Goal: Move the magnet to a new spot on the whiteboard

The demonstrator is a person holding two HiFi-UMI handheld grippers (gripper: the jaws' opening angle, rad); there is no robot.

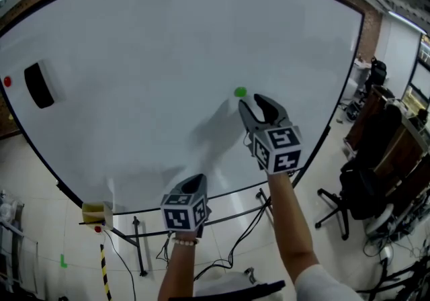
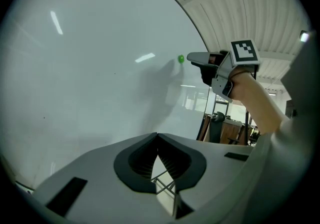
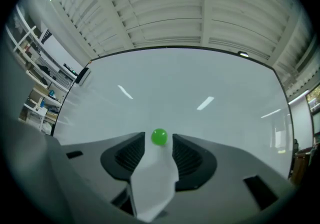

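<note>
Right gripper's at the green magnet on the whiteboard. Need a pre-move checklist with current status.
1. Green magnet sits on the whiteboard: ok.
2. Right gripper jaws apart, magnet in line between their tips: ok.
3. Pads in contact with the magnet: cannot tell.
4. Left gripper shut, empty, held low and away from the magnet: ok.
5. Bare board all round the magnet; eraser and red magnet are far off at the board's left edge: ok.
</note>
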